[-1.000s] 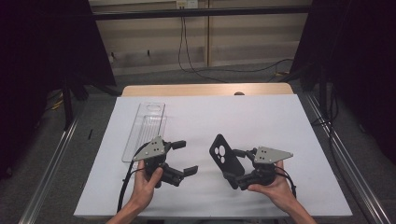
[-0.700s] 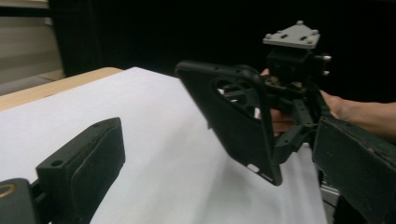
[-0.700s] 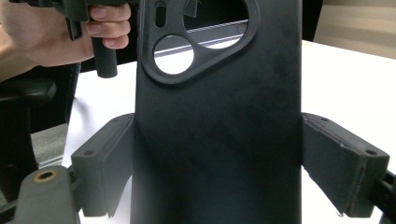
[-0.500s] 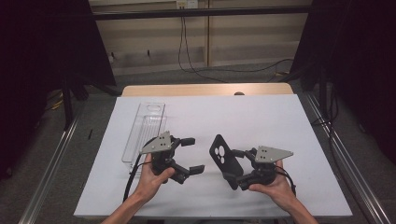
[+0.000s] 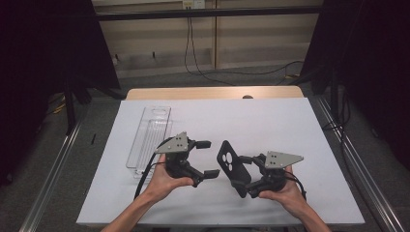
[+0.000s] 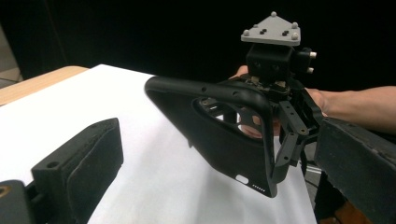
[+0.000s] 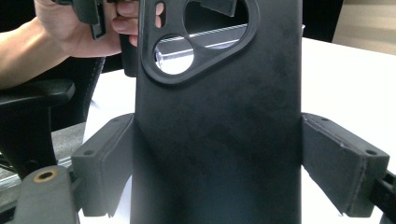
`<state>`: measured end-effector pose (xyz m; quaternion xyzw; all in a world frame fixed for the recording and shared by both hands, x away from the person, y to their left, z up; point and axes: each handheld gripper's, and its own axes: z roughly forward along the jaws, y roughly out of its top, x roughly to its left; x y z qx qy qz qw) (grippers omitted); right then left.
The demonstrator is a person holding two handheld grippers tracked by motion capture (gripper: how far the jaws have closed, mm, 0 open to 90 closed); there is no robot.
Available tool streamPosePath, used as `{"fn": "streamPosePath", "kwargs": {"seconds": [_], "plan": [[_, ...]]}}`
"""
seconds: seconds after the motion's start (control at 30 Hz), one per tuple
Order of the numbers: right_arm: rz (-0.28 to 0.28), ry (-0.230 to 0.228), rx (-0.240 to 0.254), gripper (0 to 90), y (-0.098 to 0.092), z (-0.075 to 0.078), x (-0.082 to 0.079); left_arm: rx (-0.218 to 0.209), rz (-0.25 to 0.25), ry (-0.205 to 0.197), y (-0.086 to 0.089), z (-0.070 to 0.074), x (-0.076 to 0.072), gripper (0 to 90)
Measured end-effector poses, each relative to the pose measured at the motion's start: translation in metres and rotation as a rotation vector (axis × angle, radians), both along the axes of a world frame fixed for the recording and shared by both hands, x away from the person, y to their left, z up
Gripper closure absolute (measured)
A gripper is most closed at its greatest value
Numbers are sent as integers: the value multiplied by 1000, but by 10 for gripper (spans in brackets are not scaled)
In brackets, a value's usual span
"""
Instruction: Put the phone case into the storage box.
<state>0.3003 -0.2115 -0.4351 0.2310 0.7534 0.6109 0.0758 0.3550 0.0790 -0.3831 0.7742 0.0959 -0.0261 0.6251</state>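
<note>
- A black phone case (image 5: 231, 164) is clamped by its two long edges in the right gripper (image 5: 246, 176) and held tilted just above the white worktop (image 5: 270, 121) — its camera cut-out is turned away from that gripper.
- The left gripper (image 5: 207, 158) is held just beside the phone case, on the side away from the right gripper — its jaws are spread wide, with nothing between them.
- A clear plastic tray (image 5: 151, 133) is laid flat on the worktop, beyond the left gripper from the phone case.
</note>
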Motion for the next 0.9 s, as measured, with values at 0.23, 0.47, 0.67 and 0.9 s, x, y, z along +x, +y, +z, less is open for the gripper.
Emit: {"fn": "streamPosePath", "kwargs": {"seconds": [0.23, 0.47, 0.67, 0.9], "plan": [[24, 4, 8, 143, 1, 0, -1, -24, -21, 16, -8, -6, 5, 13], [45, 9, 17, 142, 1, 0, -2, -43, -27, 20, -6, -7, 9, 22], [62, 9, 26, 141, 1, 1, -2, -56, -45, 33, -7, -7, 11, 24], [79, 3, 23, 141, 1, 1, -2, -65, -76, 49, -13, -8, 12, 16]]}}
